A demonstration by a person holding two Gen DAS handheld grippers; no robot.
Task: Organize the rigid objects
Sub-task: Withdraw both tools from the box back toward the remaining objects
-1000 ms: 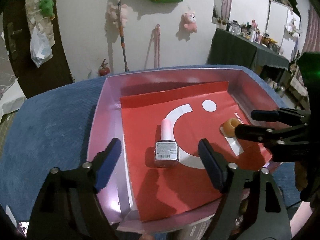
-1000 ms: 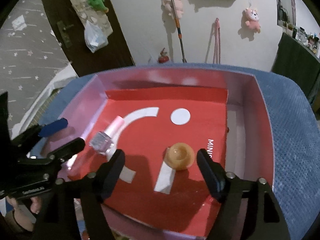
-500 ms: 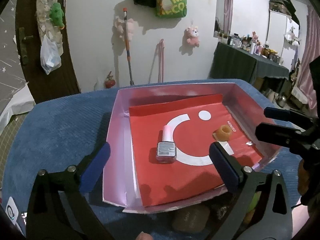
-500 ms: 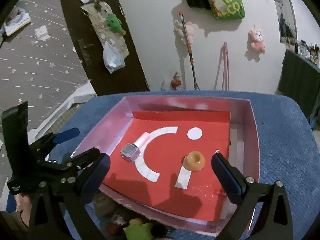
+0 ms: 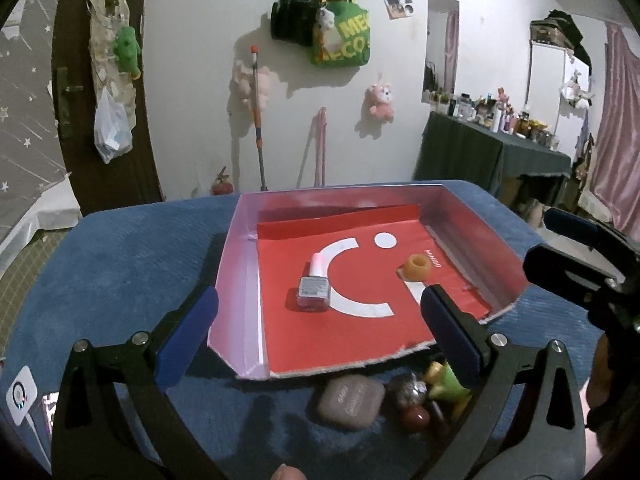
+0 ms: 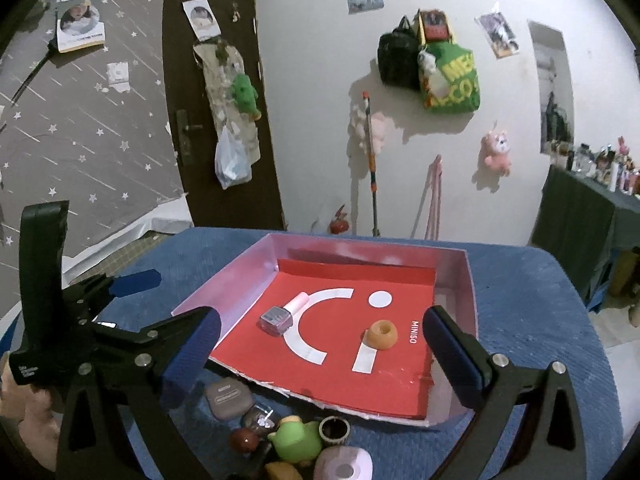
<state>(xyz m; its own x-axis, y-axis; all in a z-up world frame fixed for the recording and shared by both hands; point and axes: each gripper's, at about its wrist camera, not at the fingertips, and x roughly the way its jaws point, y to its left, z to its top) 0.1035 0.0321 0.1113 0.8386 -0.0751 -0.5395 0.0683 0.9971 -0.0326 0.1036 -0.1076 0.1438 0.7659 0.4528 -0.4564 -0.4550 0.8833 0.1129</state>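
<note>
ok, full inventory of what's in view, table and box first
tray box: 1, pink walls, red liner, on blue table
nail polish bottle: 1, clear with pink cap, lying in box, left side
ring-shaped piece: 1, orange, in box, right side
pile of small items: several, grey case, green toy, brown pieces, on table before box
left hand-held gripper: 1, black, blue pads, open, empty
right hand-held gripper: 1, same, open, empty

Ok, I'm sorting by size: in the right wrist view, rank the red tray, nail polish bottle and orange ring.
1. Red tray, by far the largest.
2. Nail polish bottle, lying down.
3. Orange ring, only slightly smaller; both lie about equally far away.
</note>
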